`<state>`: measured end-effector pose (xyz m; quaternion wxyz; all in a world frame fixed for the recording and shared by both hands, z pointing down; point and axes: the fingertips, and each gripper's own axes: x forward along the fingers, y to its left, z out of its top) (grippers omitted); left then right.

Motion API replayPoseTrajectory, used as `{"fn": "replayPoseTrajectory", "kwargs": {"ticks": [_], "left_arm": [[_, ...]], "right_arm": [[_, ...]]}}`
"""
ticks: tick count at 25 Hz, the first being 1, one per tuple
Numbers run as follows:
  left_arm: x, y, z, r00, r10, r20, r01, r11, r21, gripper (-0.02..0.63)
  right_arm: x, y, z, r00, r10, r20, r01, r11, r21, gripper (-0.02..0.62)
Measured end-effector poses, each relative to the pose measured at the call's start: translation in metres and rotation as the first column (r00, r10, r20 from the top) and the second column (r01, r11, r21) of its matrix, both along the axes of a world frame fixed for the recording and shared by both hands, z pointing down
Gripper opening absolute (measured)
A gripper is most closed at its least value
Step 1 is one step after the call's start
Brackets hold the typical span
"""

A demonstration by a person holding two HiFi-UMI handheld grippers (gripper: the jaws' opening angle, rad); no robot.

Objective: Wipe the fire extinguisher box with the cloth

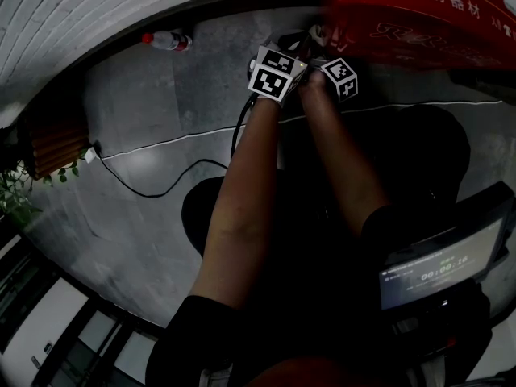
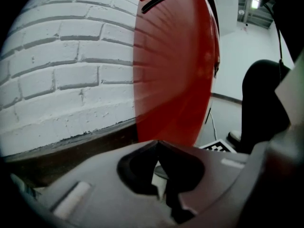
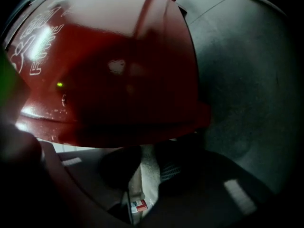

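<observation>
Right gripper view: a white textured cloth (image 3: 152, 171) is pinched in the right gripper (image 3: 145, 156), just under the glossy red fire extinguisher box (image 3: 109, 65), which stands at the grey floor's edge by the white brick wall (image 2: 61, 70). The left gripper (image 2: 159, 160) is pressed together, seemingly empty. The cloth should be kept flat and drawn in overlapping strokes.

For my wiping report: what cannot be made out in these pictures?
Fire extinguisher box: cut off by the head view's top edge.
Cloth: the right gripper view shows only a strip, pinched in the right gripper; dark shadow hides the rest.
Bottle label: too small, head view.
</observation>
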<state>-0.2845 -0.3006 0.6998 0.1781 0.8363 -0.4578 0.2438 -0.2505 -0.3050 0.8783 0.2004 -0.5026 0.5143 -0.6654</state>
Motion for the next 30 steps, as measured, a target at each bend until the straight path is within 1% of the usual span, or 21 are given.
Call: {"fn": "replayPoseTrajectory", "kwargs": {"ticks": [4, 6, 7, 9, 11, 12, 13, 15, 17, 20, 23, 24, 25, 27, 30], "left_arm": [[-0.001, 0.001, -0.001, 1.0, -0.006, 0.003, 0.006, 1.0, -0.002, 0.0], [-0.001, 0.001, -0.003, 1.0, -0.005, 0.006, 0.005, 1.0, 0.0, 0.0], [-0.002, 0.001, -0.004, 1.0, -0.007, 0.006, 0.007, 1.0, 0.001, 0.0], [-0.006, 0.0, -0.005, 1.0, -0.025, 0.002, 0.025, 1.0, 0.001, 0.0], [-0.012, 0.0, -0.005, 0.998, -0.059, -0.003, 0.059, 0.998, -0.005, 0.0], [-0.015, 0.0, -0.005, 0.997, -0.08, -0.004, 0.08, 0.997, -0.008, 0.0], [-0.019, 0.0, -0.006, 0.995, -0.102, -0.003, 0.102, 0.995, -0.008, 0.0], [-0.026, -0.001, -0.012, 0.989, -0.15, 0.004, 0.15, 0.989, 0.009, 0.0], [-0.033, -0.004, -0.027, 0.978, -0.209, -0.004, 0.209, 0.977, 0.047, 0.0], [-0.042, -0.007, -0.055, 0.952, -0.303, -0.048, 0.306, 0.946, 0.103, 0.0], [-0.046, -0.003, -0.073, 0.925, -0.374, -0.061, 0.379, 0.914, 0.145, 0.0], [-0.044, -0.001, -0.08, 0.92, -0.386, -0.063, 0.391, 0.908, 0.153, 0.0], [-0.042, 0.003, -0.088, 0.918, -0.392, -0.065, 0.398, 0.903, 0.16, 0.0], [-0.038, 0.013, -0.106, 0.911, -0.405, -0.08, 0.413, 0.894, 0.174, 0.0], [-0.044, 0.026, -0.127, 0.891, -0.444, -0.092, 0.453, 0.865, 0.216, 0.0]], "right_arm": [[0.0, 0.006, 0.005, 1.0, 0.007, 0.015, -0.006, 0.999, -0.054, 0.087], [-0.001, 0.009, 0.006, 1.0, -0.014, 0.016, 0.015, 0.997, -0.071, 0.087], [-0.003, 0.009, 0.005, 0.999, -0.043, 0.011, 0.044, 0.997, -0.065, 0.087], [-0.011, 0.008, -0.002, 0.99, -0.137, -0.015, 0.137, 0.991, -0.013, 0.087], [-0.026, 0.007, -0.018, 0.968, -0.245, -0.057, 0.248, 0.966, 0.068, 0.087], [-0.035, 0.009, -0.03, 0.949, -0.302, -0.093, 0.312, 0.944, 0.111, 0.087], [-0.044, 0.012, -0.044, 0.921, -0.361, -0.144, 0.381, 0.911, 0.156, 0.087], [-0.061, 0.021, -0.072, 0.849, -0.454, -0.269, 0.515, 0.824, 0.236, 0.087], [-0.07, 0.03, -0.096, 0.779, -0.498, -0.381, 0.613, 0.733, 0.294, 0.087], [-0.071, 0.041, -0.134, 0.688, -0.499, -0.528, 0.712, 0.607, 0.353, 0.087], [-0.065, 0.049, -0.167, 0.587, -0.465, -0.663, 0.798, 0.474, 0.373, 0.089], [-0.063, 0.051, -0.179, 0.564, -0.455, -0.689, 0.816, 0.435, 0.381, 0.089], [-0.061, 0.053, -0.191, 0.55, -0.447, -0.706, 0.828, 0.402, 0.39, 0.089], [-0.057, 0.06, -0.213, 0.527, -0.44, -0.727, 0.846, 0.35, 0.402, 0.089], [-0.048, 0.076, -0.235, 0.482, -0.43, -0.763, 0.876, 0.268, 0.402, 0.091]]}}
